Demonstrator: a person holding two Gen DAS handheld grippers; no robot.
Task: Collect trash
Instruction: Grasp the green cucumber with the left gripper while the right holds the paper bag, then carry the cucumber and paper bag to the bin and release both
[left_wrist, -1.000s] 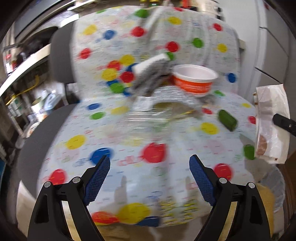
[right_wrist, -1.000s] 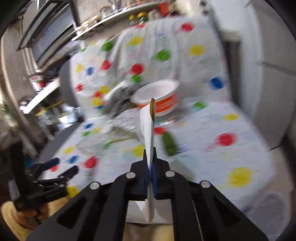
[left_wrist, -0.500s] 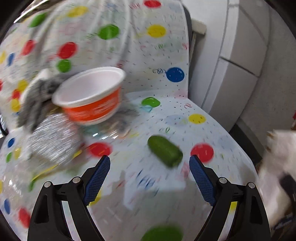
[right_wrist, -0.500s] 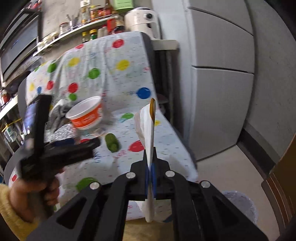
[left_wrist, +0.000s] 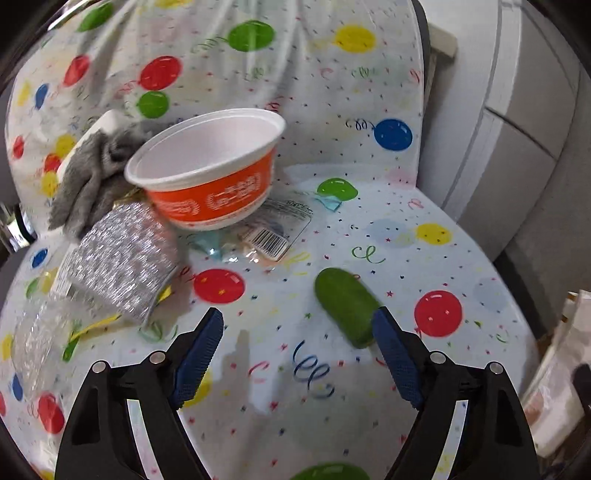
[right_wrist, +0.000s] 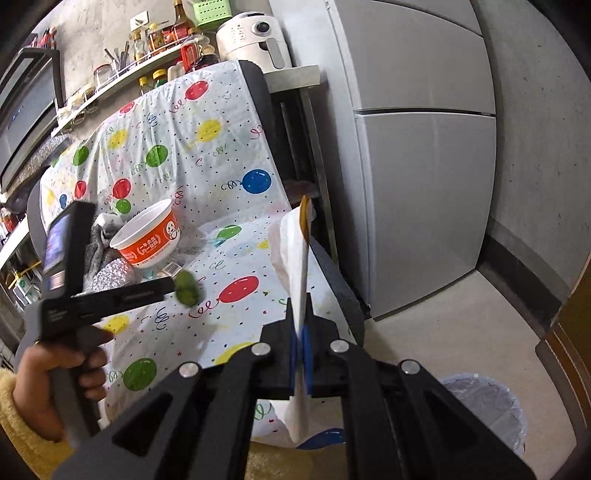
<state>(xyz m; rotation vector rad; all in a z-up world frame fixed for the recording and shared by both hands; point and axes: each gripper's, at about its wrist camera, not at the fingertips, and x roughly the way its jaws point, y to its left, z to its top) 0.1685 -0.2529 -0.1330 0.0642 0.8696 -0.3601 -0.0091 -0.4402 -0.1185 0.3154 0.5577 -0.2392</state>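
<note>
The left gripper (left_wrist: 297, 332) stands wide, its jaws just narrowing slightly, beside a small green oblong object (left_wrist: 346, 306) on the balloon-print cover (left_wrist: 406, 258); nothing is pinched. The right gripper (right_wrist: 301, 345) is clamped on a flat white paper wrapper (right_wrist: 295, 258).

One bowl (left_wrist: 207, 173), one green capsule (left_wrist: 347, 306).

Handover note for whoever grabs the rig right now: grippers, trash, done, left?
Right gripper: shut on a white paper wrapper, not yet binned; the lined bin sits on the floor below it.
Left gripper: open, jaws just closing slightly, nothing gripped, the green piece by its right finger.
On the chair: orange cup, silver foil, clear plastic packet, grey cloth.
Left: bin the wrapper, collect the rest.
</note>
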